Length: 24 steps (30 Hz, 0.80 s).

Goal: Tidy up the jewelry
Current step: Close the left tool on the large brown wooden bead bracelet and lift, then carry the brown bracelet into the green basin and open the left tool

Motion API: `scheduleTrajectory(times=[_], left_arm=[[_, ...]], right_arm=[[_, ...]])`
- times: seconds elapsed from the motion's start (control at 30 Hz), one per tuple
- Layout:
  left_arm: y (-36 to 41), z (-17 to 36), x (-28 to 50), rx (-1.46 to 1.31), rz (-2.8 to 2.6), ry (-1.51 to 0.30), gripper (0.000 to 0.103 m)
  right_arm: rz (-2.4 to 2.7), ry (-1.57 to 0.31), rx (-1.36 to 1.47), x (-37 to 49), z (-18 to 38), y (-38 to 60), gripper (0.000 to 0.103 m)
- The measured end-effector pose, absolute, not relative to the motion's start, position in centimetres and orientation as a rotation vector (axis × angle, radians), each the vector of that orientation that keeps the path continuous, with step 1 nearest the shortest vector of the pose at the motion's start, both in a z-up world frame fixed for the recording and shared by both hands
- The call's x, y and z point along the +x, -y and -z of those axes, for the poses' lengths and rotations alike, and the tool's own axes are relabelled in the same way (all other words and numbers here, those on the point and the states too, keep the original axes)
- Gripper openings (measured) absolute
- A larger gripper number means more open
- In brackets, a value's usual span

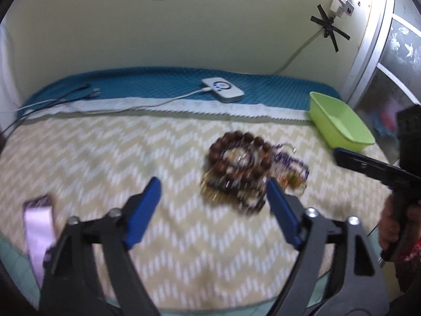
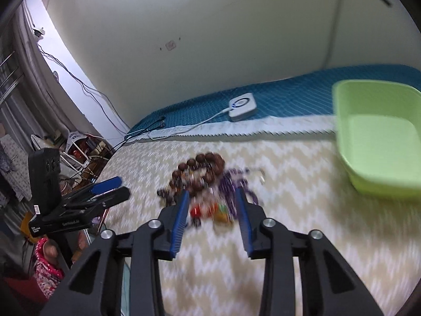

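A pile of jewelry point(image 1: 242, 163) lies on the chevron cloth: a big brown wooden bead bracelet point(image 1: 236, 142), purple beads point(image 1: 286, 158) and small coloured pieces. My left gripper point(image 1: 213, 184) hangs above the cloth just short of the pile, its blue fingers wide open with nothing between them. In the right wrist view the same pile point(image 2: 202, 173) shows blurred past my right gripper point(image 2: 212, 193). Its jaws stand apart and the pads do not press on anything that I can see. The purple beads point(image 2: 231, 184) lie by its right finger. A light-green tray point(image 2: 379, 137) stands at the right.
The green tray point(image 1: 339, 123) sits at the cloth's far right corner. A white device point(image 1: 222, 88) with a cable lies on the blue mat by the wall. A lilac object point(image 1: 39, 218) rests at the near left. A person's hand point(image 1: 392, 226) holds the right gripper point(image 1: 339, 155).
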<state>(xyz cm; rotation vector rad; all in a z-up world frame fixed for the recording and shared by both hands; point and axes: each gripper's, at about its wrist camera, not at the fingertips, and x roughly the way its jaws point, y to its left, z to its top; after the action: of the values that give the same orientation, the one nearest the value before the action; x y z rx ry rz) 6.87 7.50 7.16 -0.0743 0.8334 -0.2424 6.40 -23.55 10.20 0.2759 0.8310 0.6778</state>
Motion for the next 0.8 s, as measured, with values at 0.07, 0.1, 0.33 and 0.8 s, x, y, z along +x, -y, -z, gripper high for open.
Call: scheduleTrajectory(times=[0.07,0.1,0.33,0.8], left_arm=[[-7.4,-6.1,9.7,-0.08,0.24,-0.881,0.063],[-7.4,-5.6,10.6,-0.102,0.252,-0.91,0.058],[-6.8,-1.9,15.5,-0.205,0.331,-1.043,0.015],[-7.4,-13.1,4.8,-0.264,0.424,-0.646,0.015]], right_arm=[[-0.684,-0.869,0.259,9.0,-10.0,22.1,0.01],[-0.695,-0.894,0.253,10.2,-9.7,21.3,0.01],[-0.747,-1.086,0.201,15.4,-5.7,16.2,0.0],[-0.855,-0.604,0.091,7.5,-18.4,18.4,0.0]])
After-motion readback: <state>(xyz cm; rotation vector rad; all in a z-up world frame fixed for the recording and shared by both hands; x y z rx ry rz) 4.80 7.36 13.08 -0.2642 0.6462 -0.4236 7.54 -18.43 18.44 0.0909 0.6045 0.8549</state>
